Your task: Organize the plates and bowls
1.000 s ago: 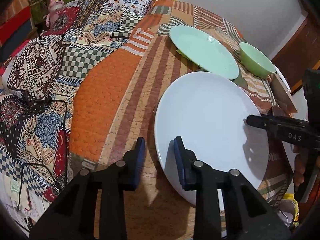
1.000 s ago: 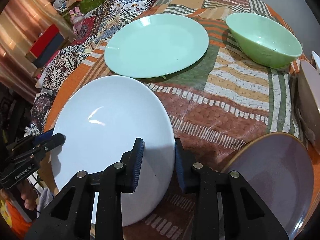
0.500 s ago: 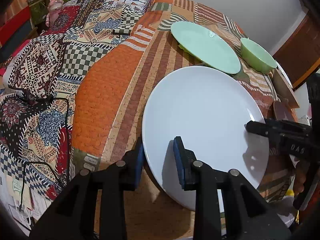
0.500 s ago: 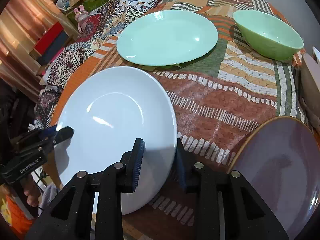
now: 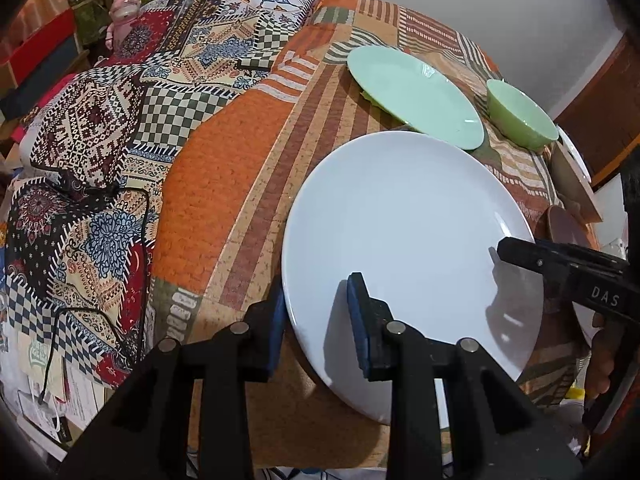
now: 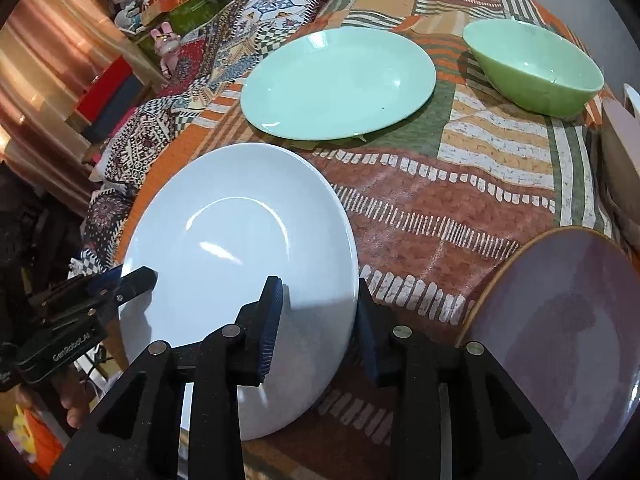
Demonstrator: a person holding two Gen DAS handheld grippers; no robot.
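A large white plate (image 5: pixel 400 232) is held between both grippers over the near edge of the patchwork table (image 5: pixel 240 152). My left gripper (image 5: pixel 316 292) is shut on its left rim, one pad on top and one below. Across the plate, my right gripper (image 5: pixel 520 252) clamps the opposite rim. In the right wrist view the right gripper (image 6: pixel 318 300) straddles the white plate (image 6: pixel 240 248), and the left gripper (image 6: pixel 136 280) bites the far side. A mint green plate (image 6: pixel 340 80) and a green bowl (image 6: pixel 532 68) rest farther back.
A mauve plate (image 6: pixel 560 320) with a brown rim lies at the right of the table, with a beige dish (image 6: pixel 620 152) beyond it. A patterned quilt (image 5: pixel 100 160) with a black cable (image 5: pixel 140 232) lies to the left. A pink rabbit figure (image 5: pixel 124 4) stands at the far left.
The white plate fills more of both views, and its rim has shifted closer to each gripper's outer finger. The green plate and bowl stay in place.
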